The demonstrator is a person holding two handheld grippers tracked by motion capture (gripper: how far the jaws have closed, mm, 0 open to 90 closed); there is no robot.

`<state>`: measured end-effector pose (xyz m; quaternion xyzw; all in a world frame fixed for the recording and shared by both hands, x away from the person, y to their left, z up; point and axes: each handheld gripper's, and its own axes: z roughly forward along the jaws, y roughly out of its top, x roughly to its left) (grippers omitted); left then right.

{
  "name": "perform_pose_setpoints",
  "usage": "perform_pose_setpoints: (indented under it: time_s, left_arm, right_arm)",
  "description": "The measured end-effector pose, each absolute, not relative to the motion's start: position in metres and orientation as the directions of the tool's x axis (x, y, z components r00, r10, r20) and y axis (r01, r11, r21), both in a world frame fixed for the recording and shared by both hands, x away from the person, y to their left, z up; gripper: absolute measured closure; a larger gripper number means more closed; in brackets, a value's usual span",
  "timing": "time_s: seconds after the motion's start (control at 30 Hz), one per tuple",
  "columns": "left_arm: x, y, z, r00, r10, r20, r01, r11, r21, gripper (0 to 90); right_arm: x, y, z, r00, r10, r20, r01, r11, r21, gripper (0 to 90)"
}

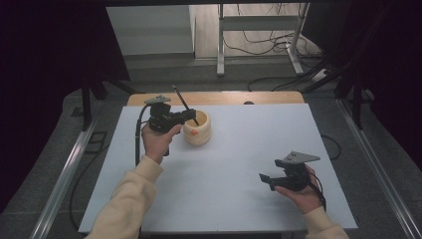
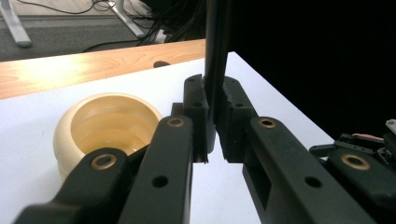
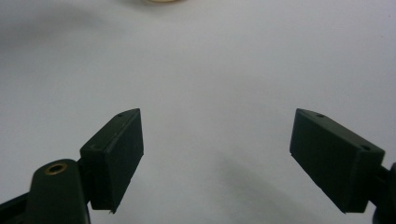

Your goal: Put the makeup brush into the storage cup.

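The thin black rod [image 1: 185, 105] stands tilted over the cream bowl [image 1: 197, 128], at the far left of the white table [image 1: 239, 199]. It appears light, rigid and smooth, so liable to pivot; hold it mid-shaft. The left gripper [image 2: 212, 128] is clamped on it. The right gripper [image 3: 217, 156], near right, stands wide and empty.
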<state>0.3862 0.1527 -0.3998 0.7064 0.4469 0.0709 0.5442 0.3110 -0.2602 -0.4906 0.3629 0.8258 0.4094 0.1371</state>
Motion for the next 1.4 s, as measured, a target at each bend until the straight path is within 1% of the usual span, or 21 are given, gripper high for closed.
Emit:
perform_pose_setpoints:
  time_s: [0.77, 1.4]
  left_arm:
    - [0.403, 0.153, -0.403, 0.564, 0.735, -0.376, 0.567, -0.014, 0.823, 82.9]
    - [0.421, 0.152, -0.418, 0.527, 0.757, -0.386, 0.591, 0.000, 0.807, 82.7]
  right_arm:
    - [0.312, -0.262, -0.491, -0.696, 0.714, 0.078, 0.492, 0.395, 0.776, 15.4]
    - [0.313, -0.262, -0.491, -0.700, 0.709, 0.082, 0.493, 0.397, 0.774, 14.0]
